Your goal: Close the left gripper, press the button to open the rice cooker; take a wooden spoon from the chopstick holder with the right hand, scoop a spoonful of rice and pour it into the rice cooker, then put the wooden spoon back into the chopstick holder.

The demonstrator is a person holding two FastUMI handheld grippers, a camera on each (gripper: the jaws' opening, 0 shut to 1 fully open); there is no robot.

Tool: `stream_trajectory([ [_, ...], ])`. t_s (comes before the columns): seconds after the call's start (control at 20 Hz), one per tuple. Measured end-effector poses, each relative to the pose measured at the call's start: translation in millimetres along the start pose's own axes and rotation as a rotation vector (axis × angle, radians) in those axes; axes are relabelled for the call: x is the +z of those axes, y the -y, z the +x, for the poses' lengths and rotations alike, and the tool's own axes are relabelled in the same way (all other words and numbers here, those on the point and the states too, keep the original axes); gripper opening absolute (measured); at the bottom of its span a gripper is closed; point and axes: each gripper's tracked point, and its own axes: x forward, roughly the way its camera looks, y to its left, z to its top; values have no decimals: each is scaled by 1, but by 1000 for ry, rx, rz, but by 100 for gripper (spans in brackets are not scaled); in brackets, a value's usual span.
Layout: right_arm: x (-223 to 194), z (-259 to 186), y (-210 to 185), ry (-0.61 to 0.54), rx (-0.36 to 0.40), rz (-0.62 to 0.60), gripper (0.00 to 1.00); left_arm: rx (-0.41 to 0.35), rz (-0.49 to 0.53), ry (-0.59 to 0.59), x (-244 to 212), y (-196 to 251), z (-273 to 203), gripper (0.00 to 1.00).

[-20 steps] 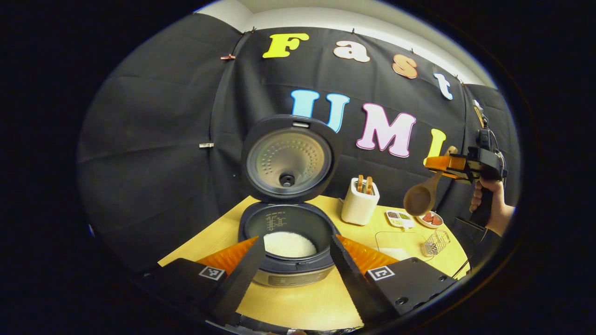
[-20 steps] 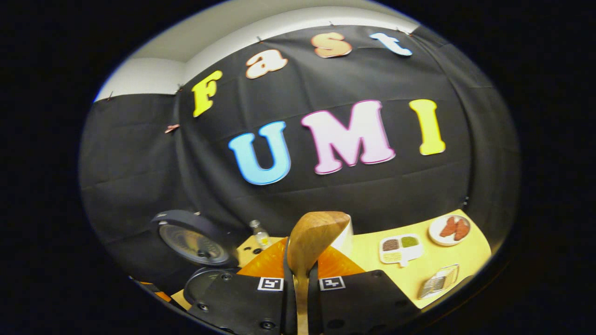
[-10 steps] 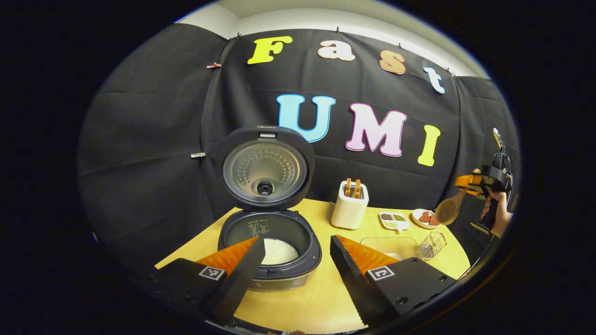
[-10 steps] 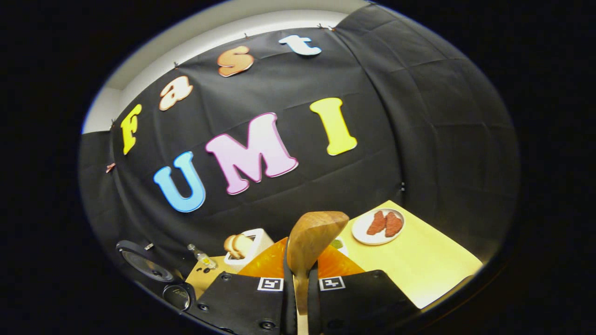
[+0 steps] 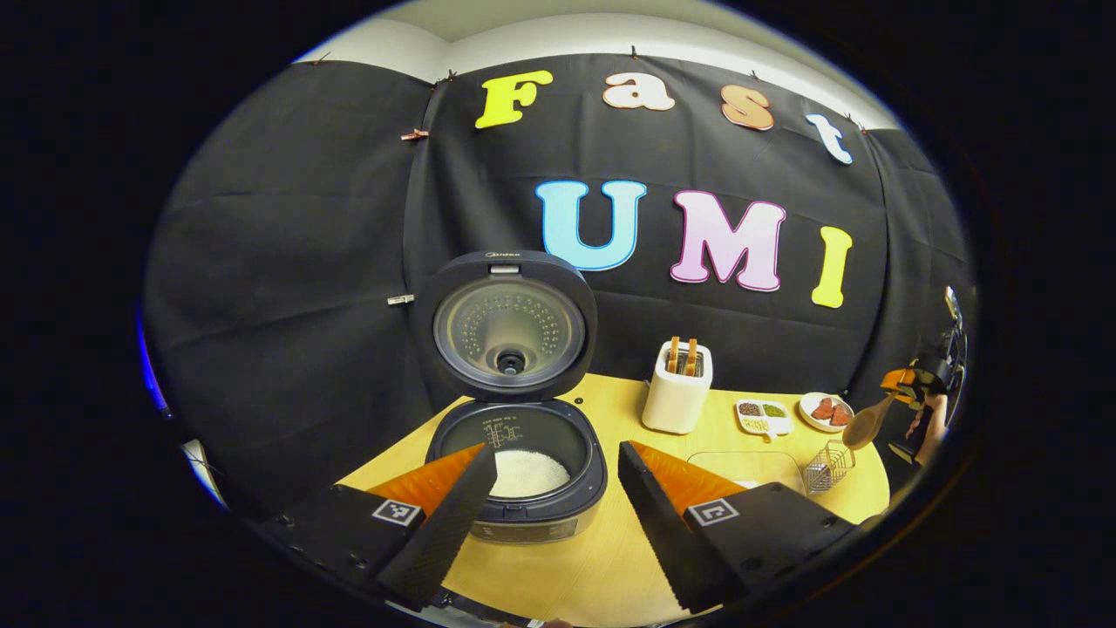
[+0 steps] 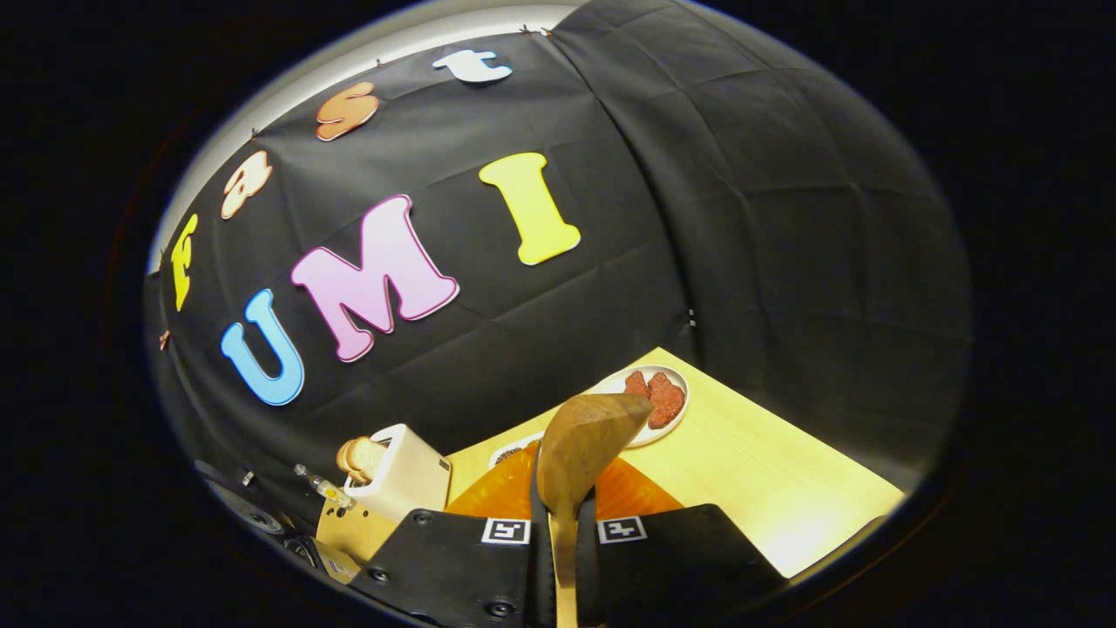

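Swinging away from the cooker over the past second, the right gripper (image 6: 558,523) now carries the smooth brown wooden spoon (image 6: 580,445) out toward the table's 3 o'clock end; its view has turned from the lid to the round white plate of reddish slices (image 6: 654,397). Both fingers are clamped on the thin handle, the oval bowl standing up ahead of them and seemingly empty. In the left gripper view the spoon hangs bowl-down just above the small wire-mesh chopstick holder (image 5: 826,467), at 3 o'clock from the cooker.

My reading is that the rice has been poured and the return of the spoon is in hand. The next move calls for lining the spoon over the holder's narrow mouth and lowering it before letting go; the light wire basket could tip if nudged.

The left gripper (image 5: 558,501) hangs idle with its serrated fingers spread wide, holding nothing, framing the round dark-grey rice cooker (image 5: 516,471). Its domed lid, metal-lined and dimpled, stands upright at 12 o'clock, and a flat mound of white rice (image 5: 529,471) lies in the pot. At 2 o'clock stand a white rounded toaster with two slices (image 5: 677,397) and a white divided dish of grains (image 5: 762,414) on the pale wooden table (image 5: 610,558).
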Motion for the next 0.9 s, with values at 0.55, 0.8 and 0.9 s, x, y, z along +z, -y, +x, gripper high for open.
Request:
stream_trajectory([
  [0.55, -86, 52, 40, -163, -68, 44, 14, 120, -125, -7, 11, -1, -4, 95],
  [0.8, -96, 55, 44, -186, -76, 83, 16, 183, -116, 43, 32, -20, -4, 95],
  [0.9, -95, 50, 45, -192, -78, 93, 19, 212, -91, 87, 49, -33, 2, 95],
])
